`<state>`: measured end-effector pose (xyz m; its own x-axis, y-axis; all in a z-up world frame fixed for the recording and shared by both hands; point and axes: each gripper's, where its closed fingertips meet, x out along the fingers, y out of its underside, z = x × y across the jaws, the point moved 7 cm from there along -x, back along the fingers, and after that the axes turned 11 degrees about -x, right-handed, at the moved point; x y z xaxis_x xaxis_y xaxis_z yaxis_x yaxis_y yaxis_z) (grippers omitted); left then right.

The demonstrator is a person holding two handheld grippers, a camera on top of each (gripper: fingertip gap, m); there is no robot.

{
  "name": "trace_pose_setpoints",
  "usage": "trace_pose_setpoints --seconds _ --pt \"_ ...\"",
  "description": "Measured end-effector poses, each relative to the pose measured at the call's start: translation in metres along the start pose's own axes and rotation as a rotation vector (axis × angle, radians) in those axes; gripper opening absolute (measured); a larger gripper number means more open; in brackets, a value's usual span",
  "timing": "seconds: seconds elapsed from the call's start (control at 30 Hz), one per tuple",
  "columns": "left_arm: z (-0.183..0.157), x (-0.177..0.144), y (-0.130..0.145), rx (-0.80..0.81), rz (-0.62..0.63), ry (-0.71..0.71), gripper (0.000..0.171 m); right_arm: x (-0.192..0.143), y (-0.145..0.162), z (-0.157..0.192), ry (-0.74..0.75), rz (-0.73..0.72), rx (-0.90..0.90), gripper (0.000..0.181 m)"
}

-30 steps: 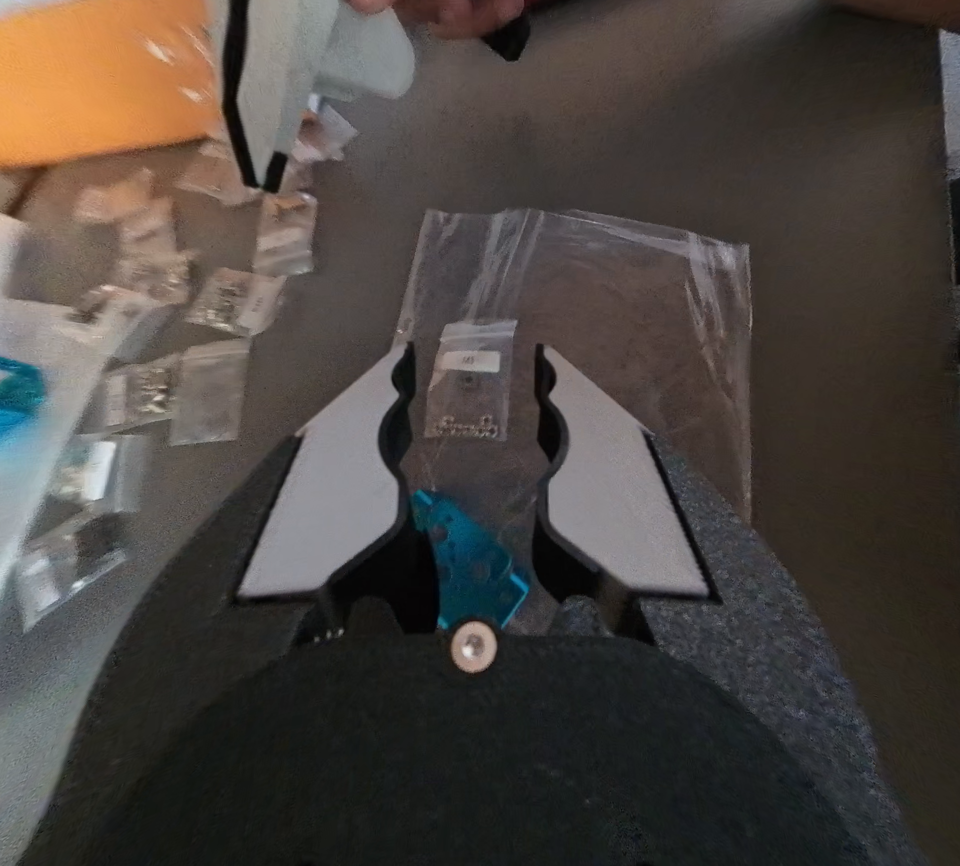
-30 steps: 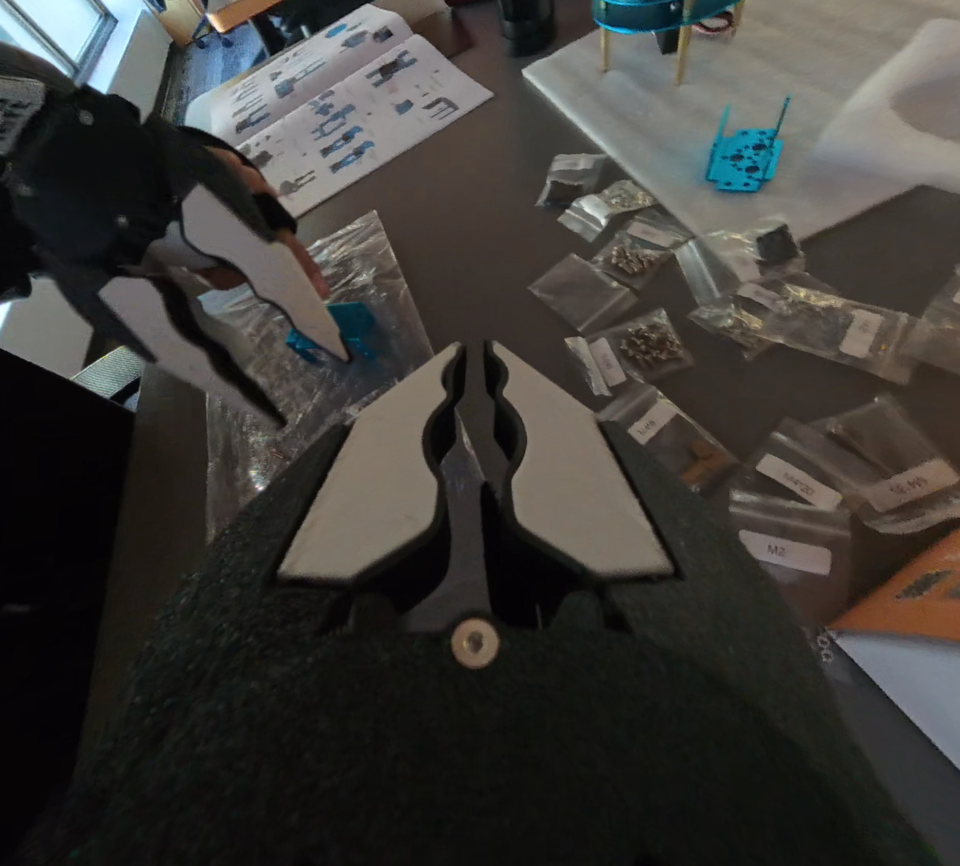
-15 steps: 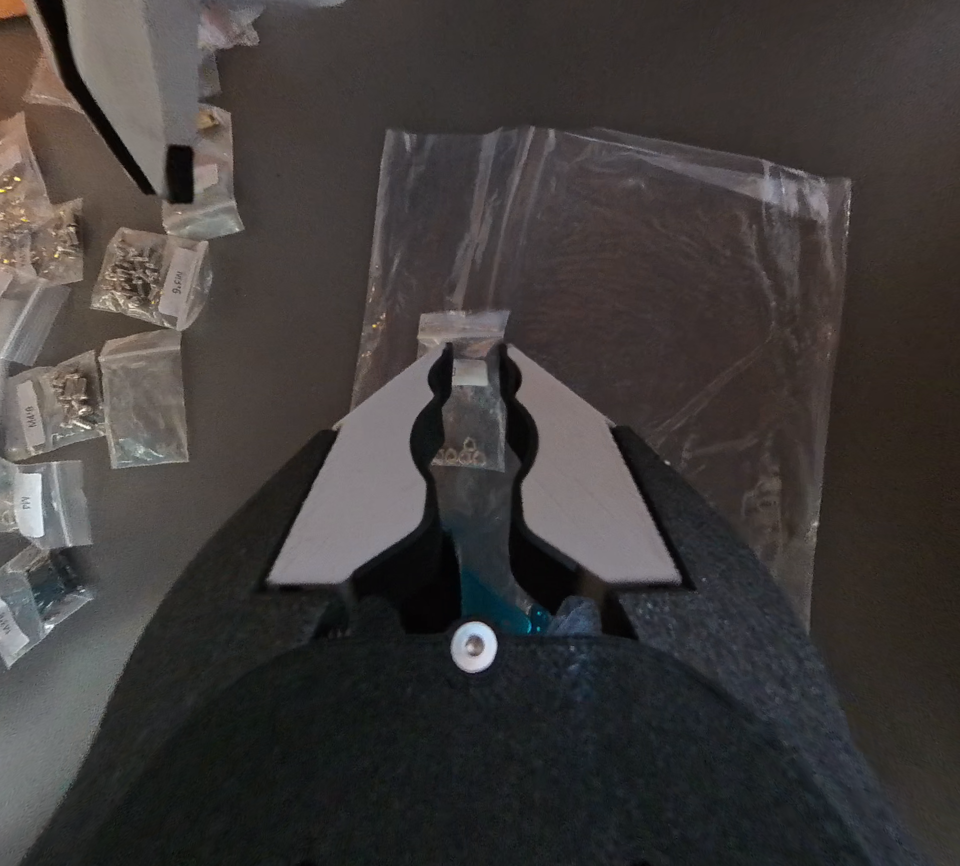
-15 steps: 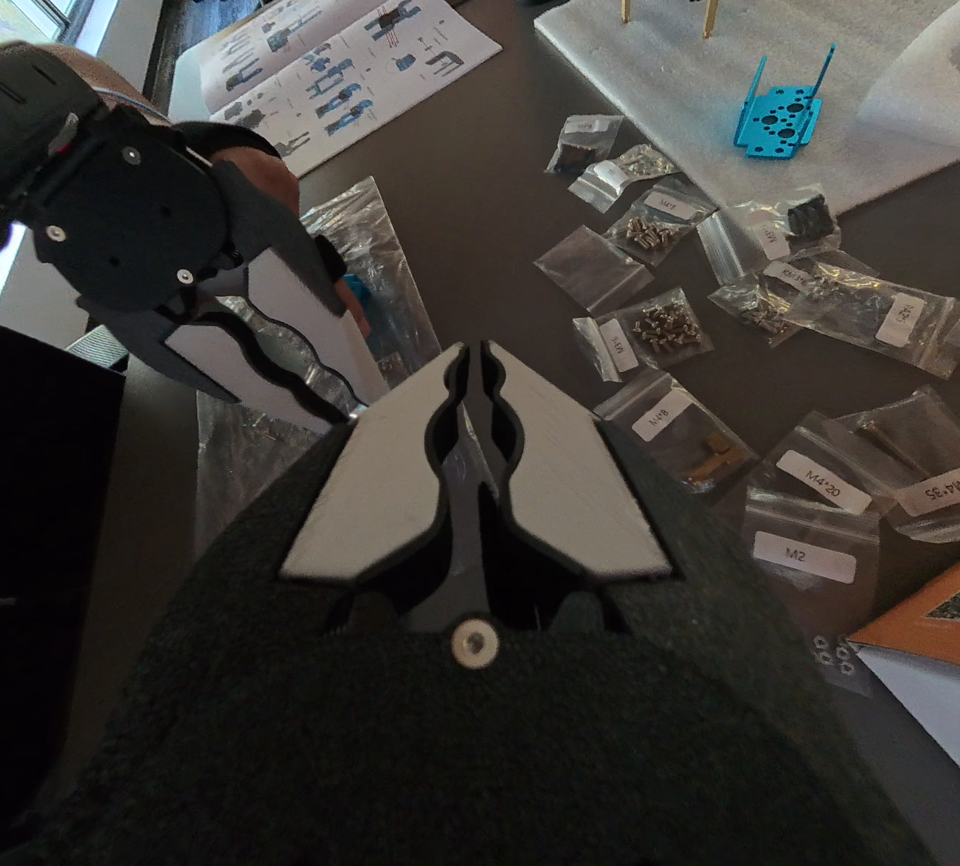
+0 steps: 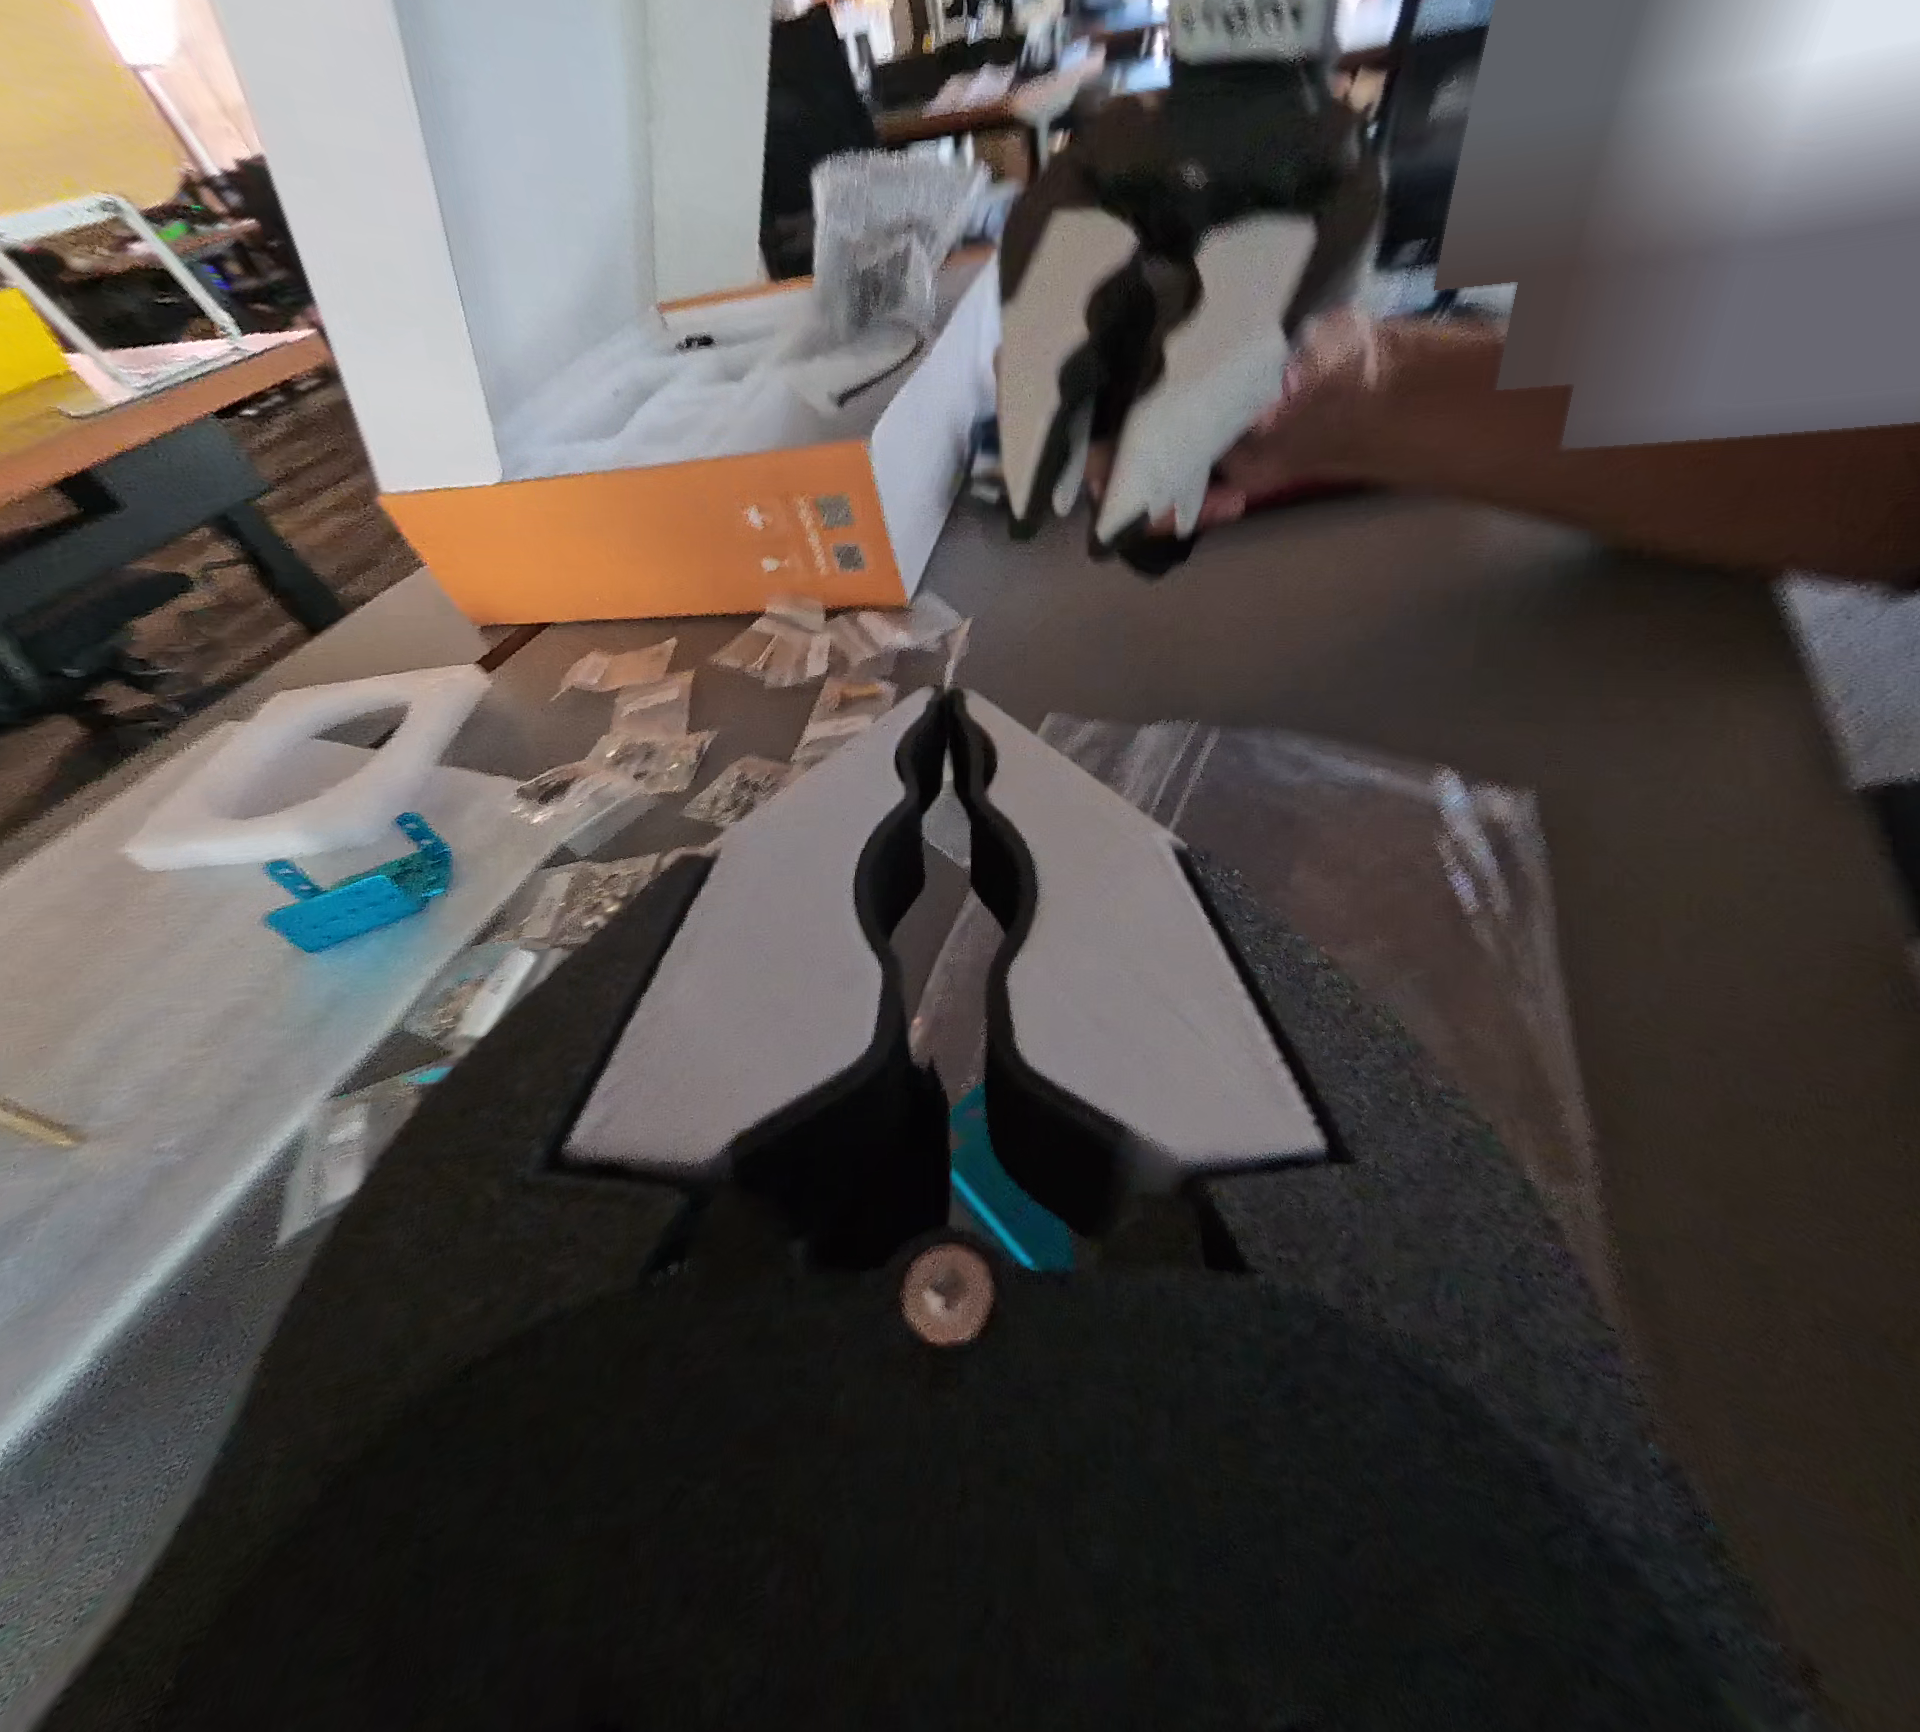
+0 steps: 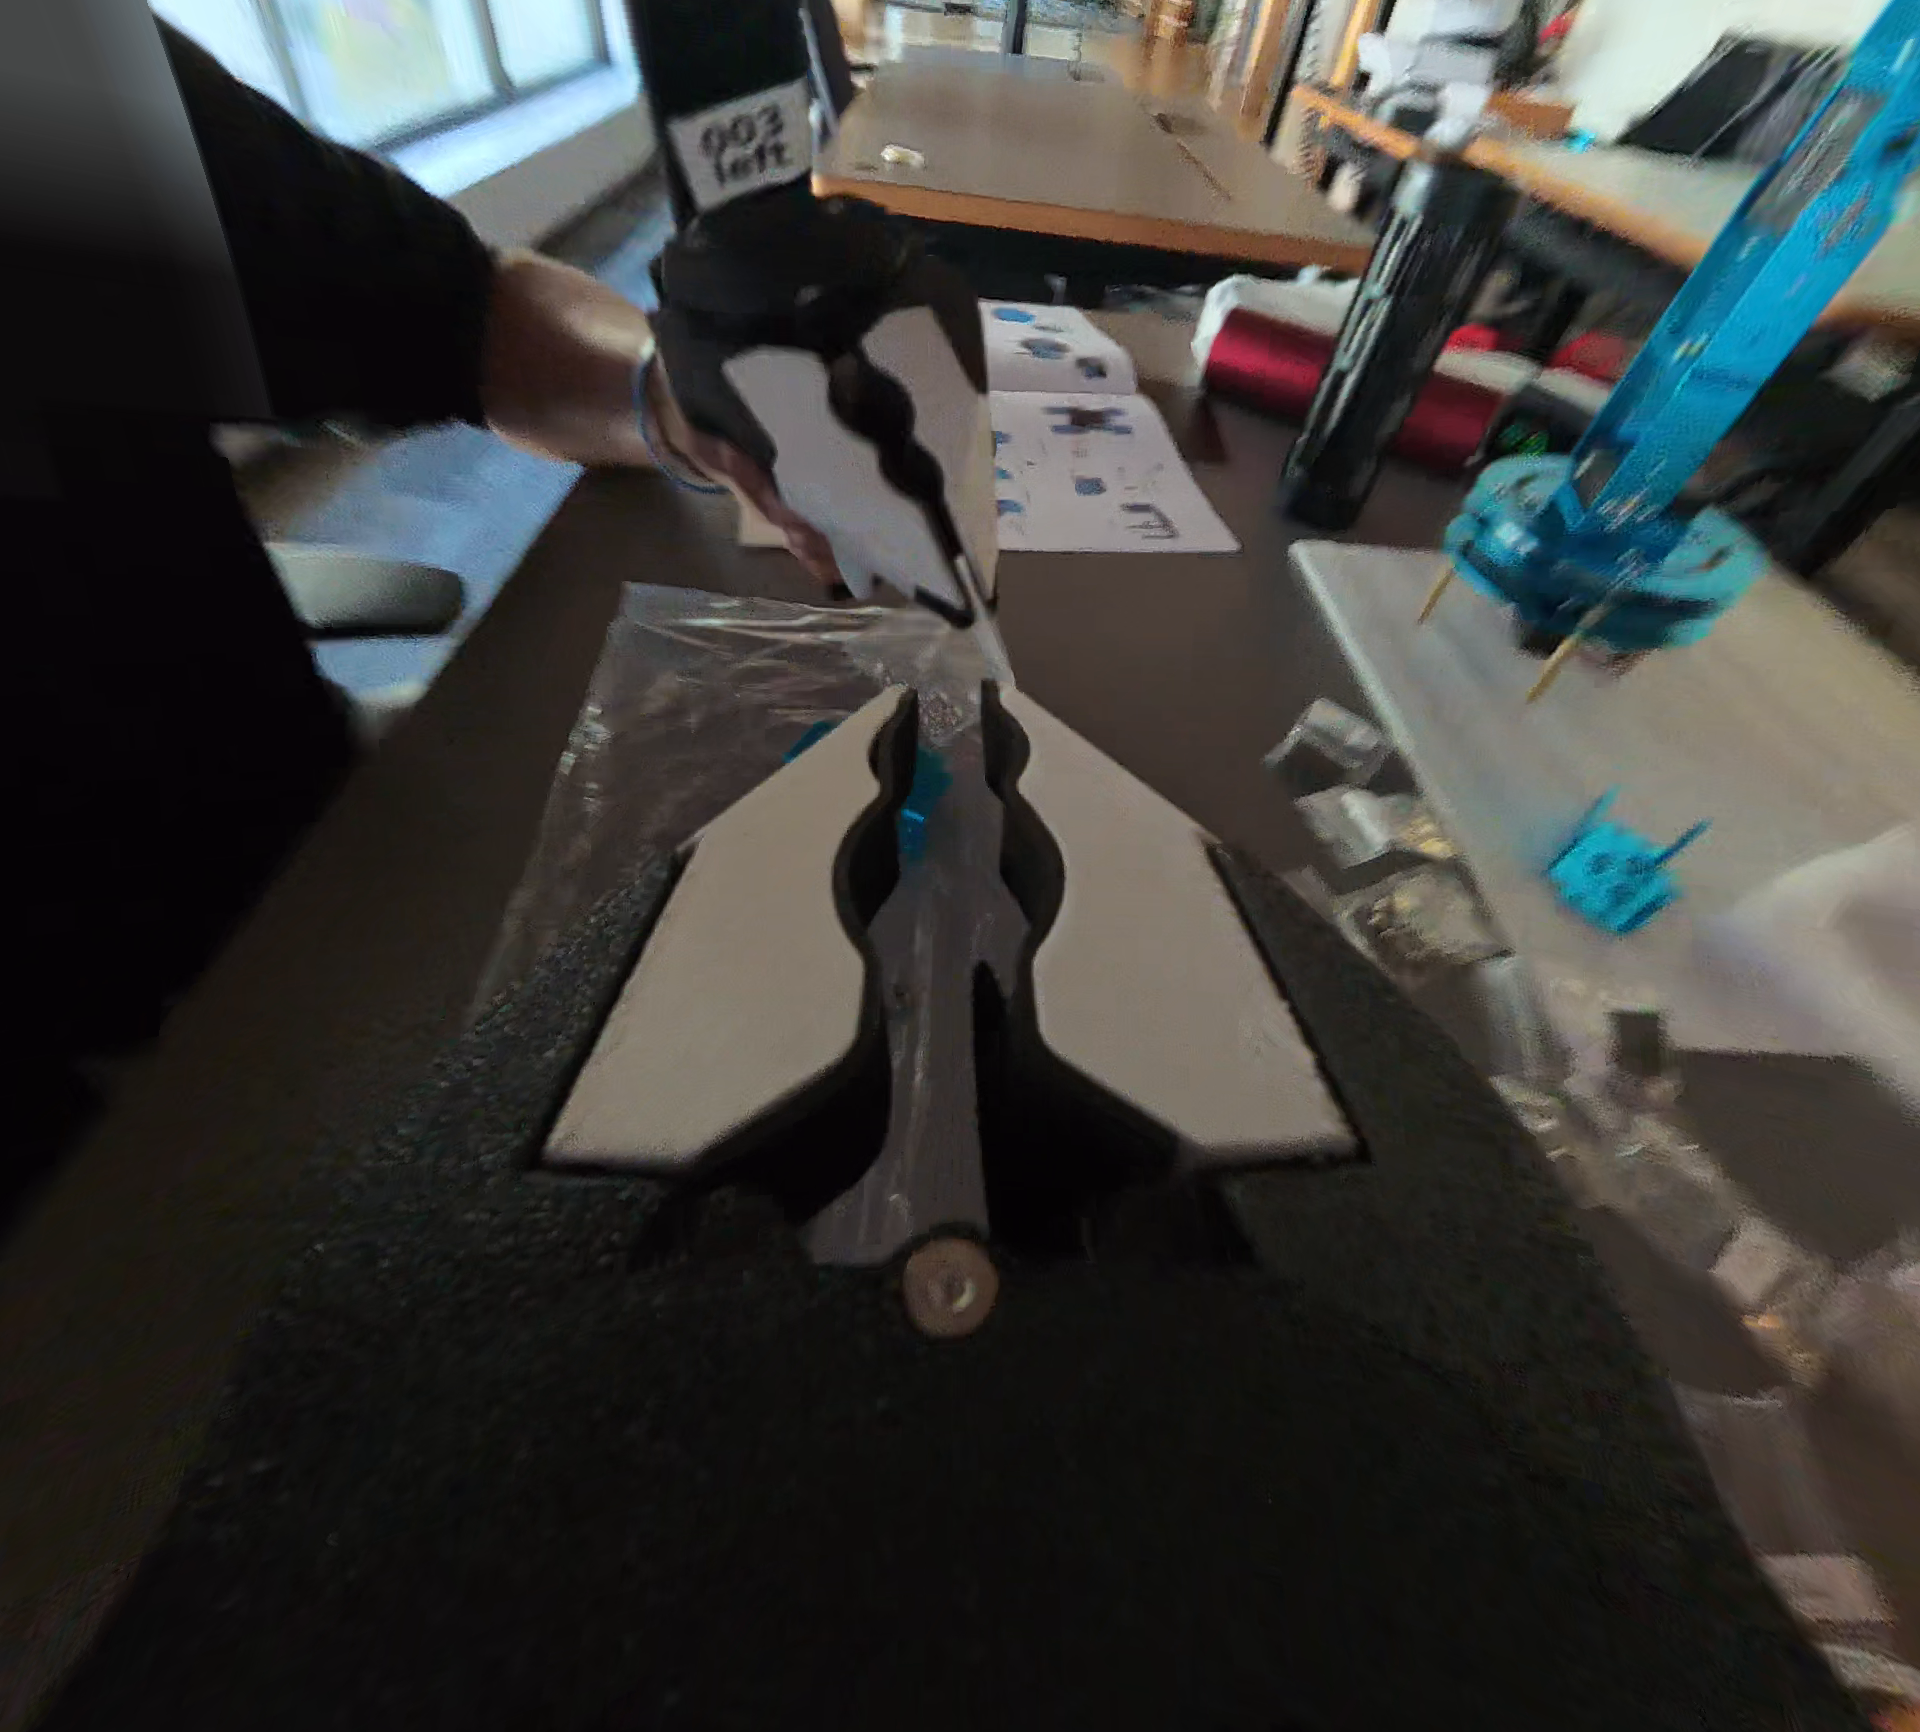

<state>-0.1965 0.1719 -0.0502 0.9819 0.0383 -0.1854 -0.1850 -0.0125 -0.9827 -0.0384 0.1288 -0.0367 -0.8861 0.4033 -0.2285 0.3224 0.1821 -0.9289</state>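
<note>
My left gripper (image 5: 948, 700) is shut on the edge of a large clear plastic bag (image 5: 1351, 851) and holds that edge up off the dark table. In the right wrist view the left gripper (image 6: 971, 607) pulls the bag (image 6: 727, 716) taut. A blue metal part (image 5: 1003, 1204) lies inside the bag and shows between my right fingers (image 6: 920, 799). My right gripper (image 6: 945, 695) hovers just above the bag, facing the left one, its tips a narrow gap apart and empty. It shows blurred in the left wrist view (image 5: 1081, 529).
Several small bags of screws (image 5: 665, 757) lie beside an orange-and-white box (image 5: 665, 529). A blue bracket (image 6: 1610, 882) and a blue robot base (image 6: 1600, 560) stand on white foam. An open manual (image 6: 1081, 477) and a black bottle (image 6: 1382, 373) are behind. Spacing between my two grippers at the tips: around 4 cm. Left tips and right tips are each some 30 cm from the blue bracket (image 6: 1610, 882). The left camera catches it too, in the left wrist view (image 5: 403, 870).
My left gripper closed on the bag and lifted it, tilting up from a downward look. My right gripper swung over the bag and its tips parted slightly.
</note>
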Motion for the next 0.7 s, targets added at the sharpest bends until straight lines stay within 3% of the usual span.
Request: trace_pose_setpoints --seconds 0.1,0.23,0.7 --pt "0.0 -0.01 -0.006 -0.124 -0.082 0.113 0.0 0.015 -0.012 0.016 0.077 0.019 -0.156 0.016" --pt "-0.004 -0.014 -0.007 -0.172 -0.098 0.191 0.0 0.025 -0.019 0.024 0.095 0.006 -0.189 0.023" --pt "-0.012 -0.01 -0.003 -0.171 -0.063 0.225 0.0 0.03 -0.02 0.029 0.086 0.013 -0.204 0.014"
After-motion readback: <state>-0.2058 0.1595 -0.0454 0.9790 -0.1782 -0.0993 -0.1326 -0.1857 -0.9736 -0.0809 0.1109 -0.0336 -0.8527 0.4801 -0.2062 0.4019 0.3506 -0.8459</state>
